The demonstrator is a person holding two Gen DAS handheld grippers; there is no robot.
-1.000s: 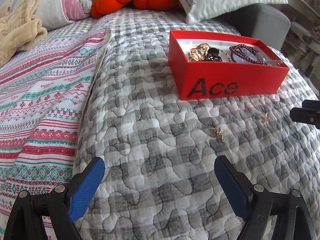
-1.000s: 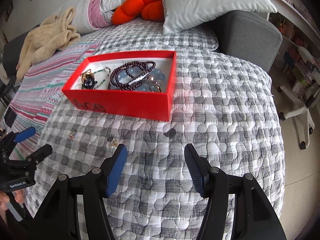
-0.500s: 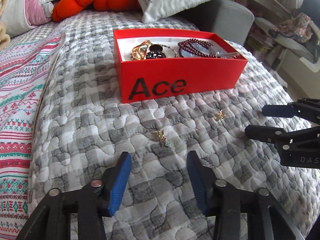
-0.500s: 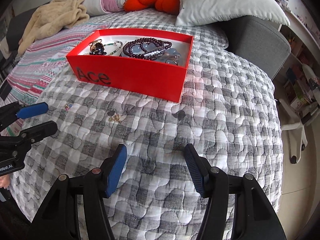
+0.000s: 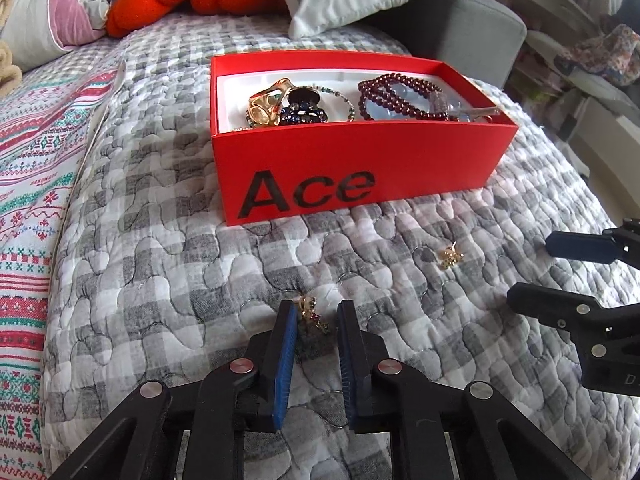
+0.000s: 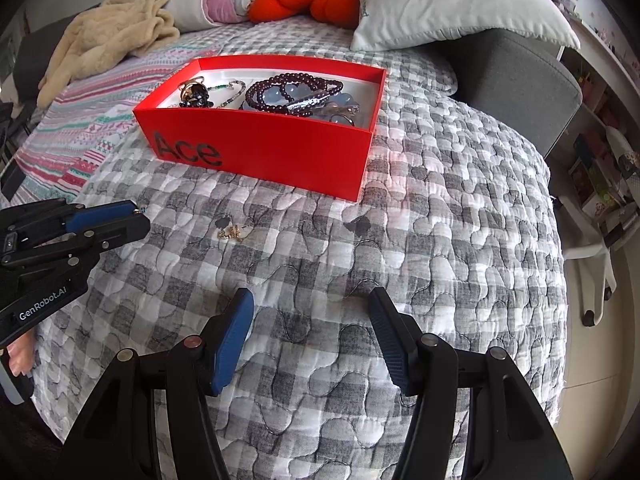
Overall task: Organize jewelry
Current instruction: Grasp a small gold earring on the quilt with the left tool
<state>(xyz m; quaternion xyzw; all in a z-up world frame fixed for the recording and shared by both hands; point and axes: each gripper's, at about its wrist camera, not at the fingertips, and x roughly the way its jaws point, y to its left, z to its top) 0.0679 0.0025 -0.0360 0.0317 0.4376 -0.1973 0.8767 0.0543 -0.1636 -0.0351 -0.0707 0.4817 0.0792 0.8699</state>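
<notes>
– What covers the bed?
– A grey-and-white checked quilted bedspread [image 6: 440, 216], with a striped patterned blanket [image 5: 36, 168] beside it
– And on the quilt?
– An open red cardboard box [image 5: 360, 168], two small gold earrings [image 5: 450, 257] [image 5: 312, 314], a white pillow [image 6: 452, 8]

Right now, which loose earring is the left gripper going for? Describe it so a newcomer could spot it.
Start at the red box marked "Ace" on the grey checked quilt. Two loose earrings lie on the quilt in front of it. The target is the gold dangling earring with dark stones, between the closing blue pads of the left gripper; the plain gold earring lies apart, nearer the right gripper.
</notes>
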